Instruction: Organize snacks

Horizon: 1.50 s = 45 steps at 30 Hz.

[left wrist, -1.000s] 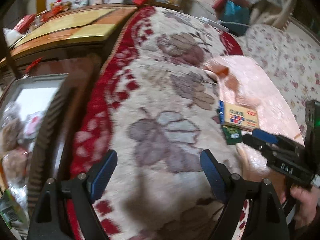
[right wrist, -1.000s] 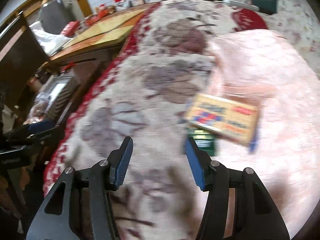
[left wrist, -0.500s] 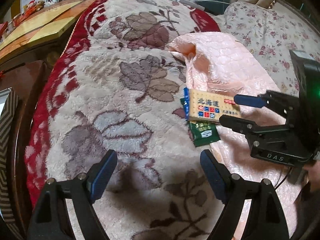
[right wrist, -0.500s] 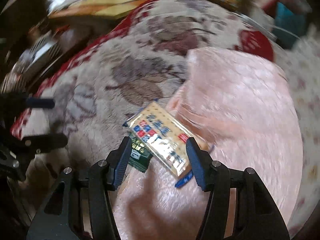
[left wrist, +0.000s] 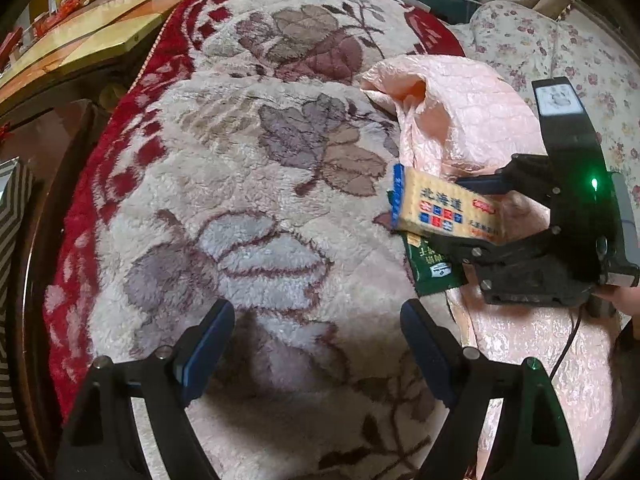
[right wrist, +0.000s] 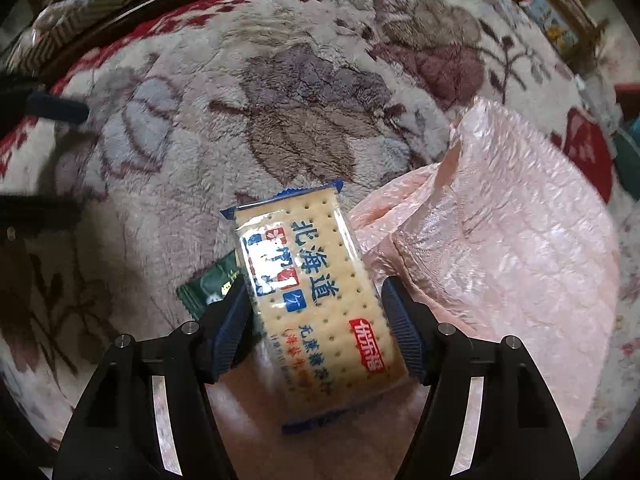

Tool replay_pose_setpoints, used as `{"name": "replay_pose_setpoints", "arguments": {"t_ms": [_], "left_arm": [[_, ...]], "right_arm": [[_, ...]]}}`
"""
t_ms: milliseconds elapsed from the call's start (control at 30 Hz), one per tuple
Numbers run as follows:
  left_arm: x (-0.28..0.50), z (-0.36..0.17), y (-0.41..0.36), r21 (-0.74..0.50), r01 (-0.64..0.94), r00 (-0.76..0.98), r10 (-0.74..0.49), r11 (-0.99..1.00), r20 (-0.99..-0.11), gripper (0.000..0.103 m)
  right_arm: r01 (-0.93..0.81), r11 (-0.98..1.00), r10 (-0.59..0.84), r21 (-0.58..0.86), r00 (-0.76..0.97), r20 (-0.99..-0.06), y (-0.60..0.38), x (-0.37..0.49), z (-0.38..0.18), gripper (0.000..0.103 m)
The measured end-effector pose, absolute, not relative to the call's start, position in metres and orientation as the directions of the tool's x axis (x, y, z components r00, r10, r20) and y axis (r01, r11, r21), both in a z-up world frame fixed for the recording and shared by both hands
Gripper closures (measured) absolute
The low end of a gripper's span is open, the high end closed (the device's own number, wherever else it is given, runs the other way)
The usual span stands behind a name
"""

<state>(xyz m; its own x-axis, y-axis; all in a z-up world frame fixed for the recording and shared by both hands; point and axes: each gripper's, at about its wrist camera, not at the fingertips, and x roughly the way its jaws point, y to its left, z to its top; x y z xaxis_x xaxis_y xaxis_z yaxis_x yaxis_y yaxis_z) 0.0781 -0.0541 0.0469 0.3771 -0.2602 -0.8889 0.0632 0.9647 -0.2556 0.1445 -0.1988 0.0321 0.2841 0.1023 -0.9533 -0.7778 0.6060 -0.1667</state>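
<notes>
A yellow cracker packet with blue ends lies on the blanket, partly over a dark green snack packet. My right gripper is open, one finger on each side of the cracker packet; whether the pads touch it I cannot tell. In the left wrist view the cracker packet and green packet sit at the right with the right gripper around them. My left gripper is open and empty over the floral blanket.
A crumpled pink quilted cloth lies right of the packets. A wooden table with small items stands at the far left. A striped box with bagged snacks sits beyond the blanket's red border.
My right gripper has moved forward so its fingers now straddle the cracker packet. My left gripper has turned right, away from the striped box, toward the packets.
</notes>
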Motion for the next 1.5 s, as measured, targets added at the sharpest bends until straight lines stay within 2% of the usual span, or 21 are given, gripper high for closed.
{"name": "replay_pose_setpoints", "arguments": {"t_ms": [133, 533, 733, 833, 900, 967, 1000, 1167, 1500], "left_arm": [[0.082, 0.048, -0.060, -0.261, 0.070, 0.376, -0.268, 0.963, -0.887, 0.017], [0.122, 0.046, -0.107, -0.316, 0.102, 0.333, -0.332, 0.943, -0.883, 0.017], [0.145, 0.034, -0.141, -0.326, 0.106, 0.290, -0.343, 0.939, -0.893, 0.016], [0.153, 0.023, -0.143, -0.402, 0.082, 0.252, -0.409, 0.912, -0.877, 0.017], [0.155, 0.018, -0.142, -0.391, 0.070, 0.255, -0.395, 0.918, -0.883, 0.023], [0.152, 0.018, -0.147, -0.336, 0.109, 0.275, -0.354, 0.935, -0.894, 0.037], [0.150, 0.018, -0.147, -0.313, 0.127, 0.284, -0.337, 0.941, -0.898, 0.054], [0.149, 0.019, -0.130, -0.371, 0.120, 0.273, -0.390, 0.921, -0.879, 0.057], [0.105, 0.047, -0.071, -0.283, 0.076, 0.378, -0.290, 0.956, -0.879, 0.057]], "right_arm": [[-0.733, 0.672, 0.156, -0.104, 0.277, -0.948, -0.211, 0.147, 0.037, 0.048], [-0.519, 0.854, 0.203, -0.029, 0.386, -0.900, -0.276, 0.137, 0.068, 0.048], [-0.446, 0.892, 0.269, 0.077, 0.385, -0.883, -0.292, 0.147, 0.063, 0.048], [-0.413, 0.906, 0.266, 0.092, 0.387, -0.883, -0.299, 0.151, 0.059, 0.049], [-0.391, 0.910, 0.298, 0.141, 0.379, -0.876, -0.306, 0.154, 0.056, 0.048], [-0.391, 0.906, 0.321, 0.164, 0.382, -0.867, -0.308, 0.153, 0.057, 0.048], [-0.393, 0.906, 0.319, 0.159, 0.383, -0.867, -0.307, 0.152, 0.057, 0.048], [-0.397, 0.904, 0.319, 0.157, 0.387, -0.865, -0.305, 0.152, 0.057, 0.048], [-0.453, 0.877, 0.364, 0.162, 0.403, -0.840, -0.275, 0.137, 0.076, 0.048]]}}
